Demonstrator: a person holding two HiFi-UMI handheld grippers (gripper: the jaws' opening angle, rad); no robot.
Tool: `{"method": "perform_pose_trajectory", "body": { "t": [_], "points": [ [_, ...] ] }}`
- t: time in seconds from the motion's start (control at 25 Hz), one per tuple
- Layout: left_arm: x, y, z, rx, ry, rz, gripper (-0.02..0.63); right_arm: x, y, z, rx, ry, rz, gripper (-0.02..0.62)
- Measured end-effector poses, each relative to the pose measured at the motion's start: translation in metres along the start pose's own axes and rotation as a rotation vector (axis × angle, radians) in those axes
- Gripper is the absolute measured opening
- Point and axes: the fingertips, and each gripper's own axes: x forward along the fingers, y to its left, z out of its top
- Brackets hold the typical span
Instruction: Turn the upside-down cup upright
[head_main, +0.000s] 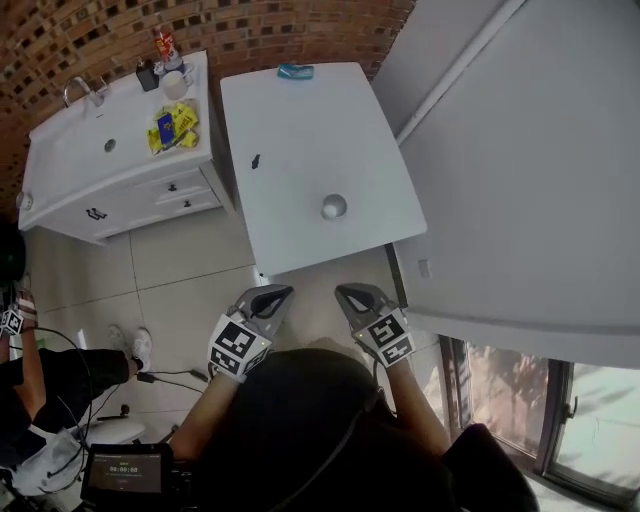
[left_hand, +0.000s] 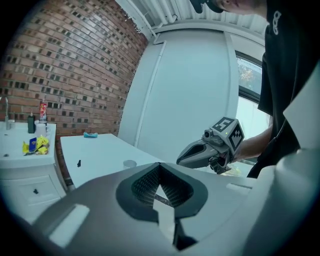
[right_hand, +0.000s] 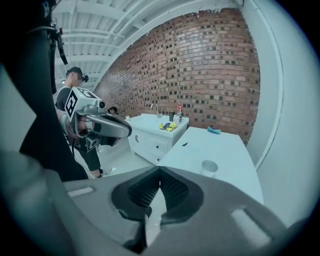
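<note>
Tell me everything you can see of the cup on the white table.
The cup is small, round and pale, whitish grey, with no handle showing. It stands on the white table, in its near half, apparently mouth up: the head view shows a darker hollow inside a light rim. Only the table touches it; the left claw and right claw hang short of the table edge.
</note>
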Motion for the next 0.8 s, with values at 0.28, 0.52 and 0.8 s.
{"method": "perform_pose_trajectory", "body": {
  "t": [0.28, 0.52, 0.8],
  "points": [
    [0.002, -0.101, -0.035, -0.012, 0.012, 0.01, 0.011, -0.07, 0.042, -0.052, 0.086, -0.087, 0.041, -0.008],
    [-0.002, -0.182, -0.071, -0.025, 0.036, 0.002, 0.012, -0.128, 0.08, -0.106, 0.177, -0.115, 0.07, -0.008],
    [-0.004, -0.227, -0.081, 0.004, 0.044, 0.008, 0.012, -0.173, 0.09, -0.124, 0.169, -0.145, 0.058, -0.008]
  ]
}}
